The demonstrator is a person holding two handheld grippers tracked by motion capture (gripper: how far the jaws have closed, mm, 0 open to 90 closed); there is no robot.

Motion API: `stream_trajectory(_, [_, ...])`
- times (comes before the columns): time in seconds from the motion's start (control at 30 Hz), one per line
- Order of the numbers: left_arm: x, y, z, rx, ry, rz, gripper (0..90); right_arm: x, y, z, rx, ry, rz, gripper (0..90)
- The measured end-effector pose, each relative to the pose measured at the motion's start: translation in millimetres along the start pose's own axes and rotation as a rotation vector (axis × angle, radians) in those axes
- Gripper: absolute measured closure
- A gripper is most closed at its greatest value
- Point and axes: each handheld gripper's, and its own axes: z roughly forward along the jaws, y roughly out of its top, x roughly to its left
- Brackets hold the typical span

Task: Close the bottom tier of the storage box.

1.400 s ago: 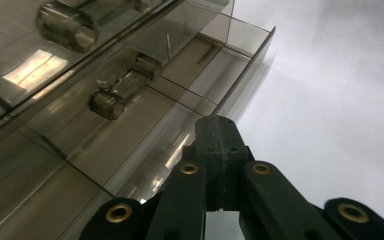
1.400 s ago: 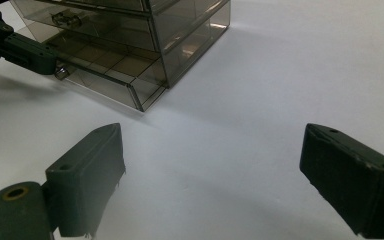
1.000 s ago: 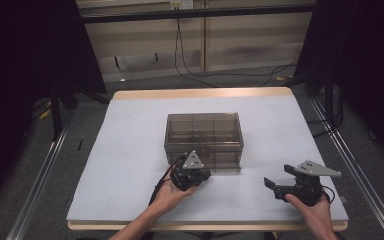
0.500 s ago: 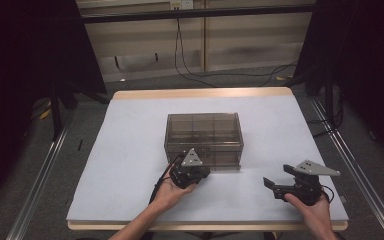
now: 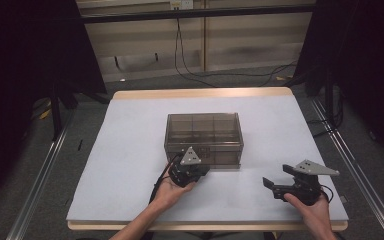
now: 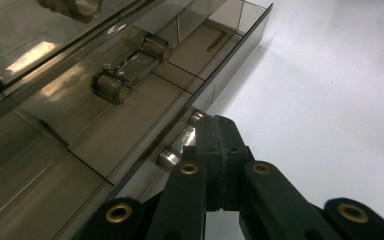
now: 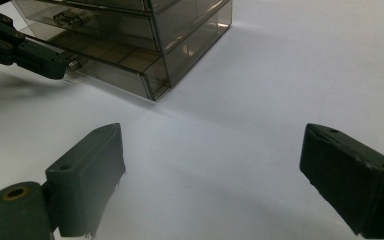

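Table [image 5: 130, 150]: flat white top, light wood edge visible along the far side and the near edge. Sits on a grey floor [image 5: 70, 130]. One item directly on it: a smoky translucent drawer box [image 5: 203, 131], roughly central, slightly toward the near half, long side parallel to the near edge. Its bottom drawer [image 7: 115, 67] is pulled out a bit toward the near edge, with a small metal knob [image 6: 172, 156] on its front. The box casts a soft shadow on the white top.
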Motion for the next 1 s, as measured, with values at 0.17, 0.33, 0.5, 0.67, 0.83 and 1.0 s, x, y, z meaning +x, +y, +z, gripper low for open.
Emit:
stream_trajectory(0.17, [2.6, -1.0, 0.2, -0.01, 0.005, -0.014, 90.0, -0.5, -0.4, -0.6, -0.001, -0.002, -0.001, 10.1])
stream_trajectory(0.33, [3.2, -1.0, 0.6, 0.001, 0.017, -0.012, 90.0, -0.5, -0.4, -1.3, -0.002, -0.001, 0.003, 10.1])
stream_trajectory(0.5, [3.7, -1.0, 0.7, 0.008, 0.025, -0.01, 90.0, -0.9, -0.6, -1.3, -0.001, -0.006, 0.003, 10.1])
stream_trajectory(0.67, [7.5, -2.4, 1.2, 0.002, 0.025, -0.035, 90.0, -0.6, -0.7, -1.4, 0.001, -0.005, 0.004, 10.1])
stream_trajectory(0.83, [9.9, -1.4, 1.1, 0.014, 0.033, -0.038, 90.0, -1.0, -0.7, -1.7, 0.001, -0.004, 0.008, 10.1])
stream_trajectory(1.0, [12.0, -2.1, 0.0, 0.018, 0.039, -0.034, 90.0, -1.2, -1.0, -2.3, -0.002, -0.008, 0.009, 10.1])
